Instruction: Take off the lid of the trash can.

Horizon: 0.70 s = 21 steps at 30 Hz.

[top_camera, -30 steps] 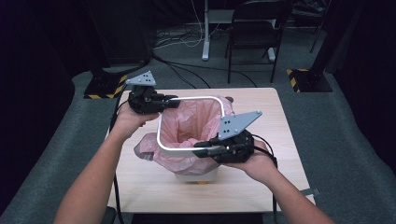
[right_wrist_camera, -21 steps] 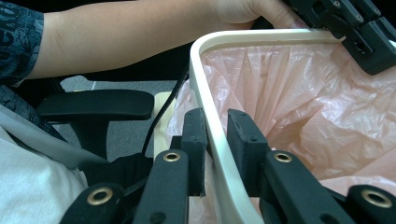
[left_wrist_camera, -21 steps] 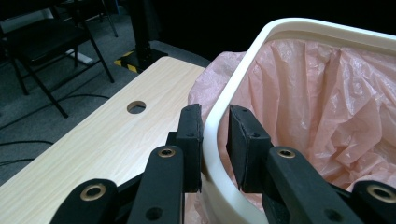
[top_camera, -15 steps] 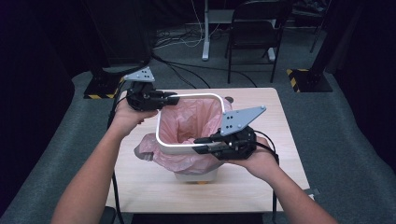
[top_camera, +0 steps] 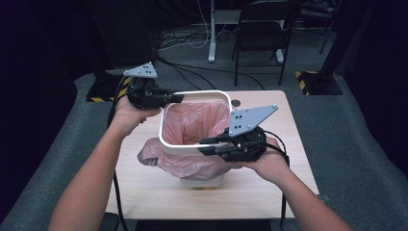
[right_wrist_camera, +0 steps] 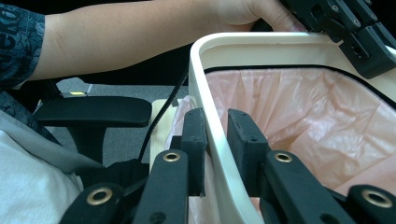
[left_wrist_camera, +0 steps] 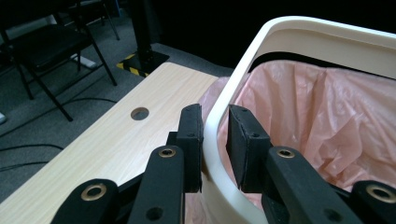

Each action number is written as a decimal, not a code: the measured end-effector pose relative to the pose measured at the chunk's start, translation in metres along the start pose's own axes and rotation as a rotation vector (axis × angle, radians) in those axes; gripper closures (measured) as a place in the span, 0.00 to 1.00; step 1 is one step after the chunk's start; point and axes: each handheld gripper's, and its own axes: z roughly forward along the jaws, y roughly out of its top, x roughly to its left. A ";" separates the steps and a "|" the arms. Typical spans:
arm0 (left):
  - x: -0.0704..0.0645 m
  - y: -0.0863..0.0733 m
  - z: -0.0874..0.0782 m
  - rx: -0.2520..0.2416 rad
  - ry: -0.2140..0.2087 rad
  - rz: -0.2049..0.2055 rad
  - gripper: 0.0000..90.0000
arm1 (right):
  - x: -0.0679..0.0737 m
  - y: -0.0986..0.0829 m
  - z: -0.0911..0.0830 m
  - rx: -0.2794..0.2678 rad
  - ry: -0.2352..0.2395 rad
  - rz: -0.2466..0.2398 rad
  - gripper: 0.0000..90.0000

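High view: two claws, left claw (top_camera: 175,98) and right claw (top_camera: 206,146), one white rim (top_camera: 192,94), one pink bag (top_camera: 199,120).

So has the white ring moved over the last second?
Yes. The white ring, clamped by both hand-held grippers, has risen further above the bin and shifted slightly toward the table's far edge.

no text, label or number can be read anywhere.

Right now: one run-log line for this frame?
left gripper: shut on white rim frame | right gripper: shut on white rim frame | pink bag: inside bin
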 end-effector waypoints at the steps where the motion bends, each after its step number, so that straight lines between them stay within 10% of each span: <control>1: 0.000 0.002 -0.001 -0.002 0.000 0.003 0.83 | 0.001 0.003 -0.002 -0.006 0.000 -0.008 0.86; 16: -0.002 0.003 0.003 -0.007 0.012 -0.013 0.80 | 0.002 0.002 0.000 -0.008 0.026 -0.014 0.91; 21: 0.000 0.003 -0.005 -0.047 0.052 -0.047 0.64 | 0.003 -0.002 0.001 0.005 0.002 -0.017 0.91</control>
